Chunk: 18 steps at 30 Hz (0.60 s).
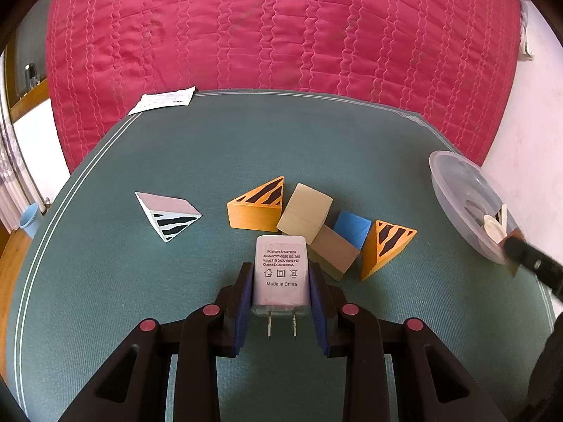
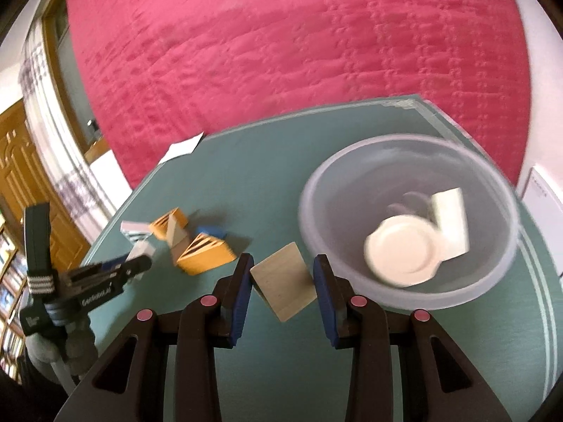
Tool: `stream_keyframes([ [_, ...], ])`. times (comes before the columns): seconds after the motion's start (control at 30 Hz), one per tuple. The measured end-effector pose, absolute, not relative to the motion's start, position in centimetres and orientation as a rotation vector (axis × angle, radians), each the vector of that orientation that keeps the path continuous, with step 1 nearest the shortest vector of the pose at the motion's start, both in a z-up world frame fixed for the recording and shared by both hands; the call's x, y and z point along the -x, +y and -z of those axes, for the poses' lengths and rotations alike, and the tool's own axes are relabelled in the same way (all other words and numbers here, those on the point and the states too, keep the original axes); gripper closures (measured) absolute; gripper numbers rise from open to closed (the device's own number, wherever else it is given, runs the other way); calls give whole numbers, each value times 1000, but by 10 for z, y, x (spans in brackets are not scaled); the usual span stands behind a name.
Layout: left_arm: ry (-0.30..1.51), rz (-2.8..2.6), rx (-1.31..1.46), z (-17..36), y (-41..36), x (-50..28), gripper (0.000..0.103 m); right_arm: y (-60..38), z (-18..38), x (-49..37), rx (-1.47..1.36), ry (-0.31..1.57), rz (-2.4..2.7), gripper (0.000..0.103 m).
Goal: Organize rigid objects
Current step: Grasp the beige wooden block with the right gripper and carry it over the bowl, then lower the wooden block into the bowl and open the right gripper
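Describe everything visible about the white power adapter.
The adapter is a white, glossy plastic block, held between the blue pads of the left hand-held gripper above the green mat. Its printed face points up, reading "Made in China" and voltage data. Two metal prongs point back toward the camera. Its far end overlaps a pale wooden block in view.

We see a white power adapter (image 1: 280,274) at lower centre, prongs toward us, label up. Above it lie striped orange wedges (image 1: 258,207), plain wooden blocks (image 1: 304,212) and a blue block (image 1: 352,225). At right sits a clear bowl (image 2: 352,281) holding white pieces.

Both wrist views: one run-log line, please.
left gripper: shut on power adapter | right gripper: shut on wooden block | bowl: two white items
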<state>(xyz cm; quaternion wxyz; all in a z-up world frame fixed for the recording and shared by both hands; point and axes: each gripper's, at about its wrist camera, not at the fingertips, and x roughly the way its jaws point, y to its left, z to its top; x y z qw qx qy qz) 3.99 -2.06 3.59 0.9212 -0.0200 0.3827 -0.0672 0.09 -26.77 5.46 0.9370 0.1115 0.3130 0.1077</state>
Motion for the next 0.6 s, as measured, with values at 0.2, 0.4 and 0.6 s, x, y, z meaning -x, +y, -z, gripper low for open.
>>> stream_keyframes([
  [0.2,784,135,28,-37,-24,-39,71,-300,-65,3,-272,590,-127,67],
  [0.4,784,137,11,-37,-31,-37,71,-328,-66,-1,-300,583,-41,67],
  [0.6,786,136,1,-39,-36,-36,71,-342,-61,-6,-296,583,12,67],
])
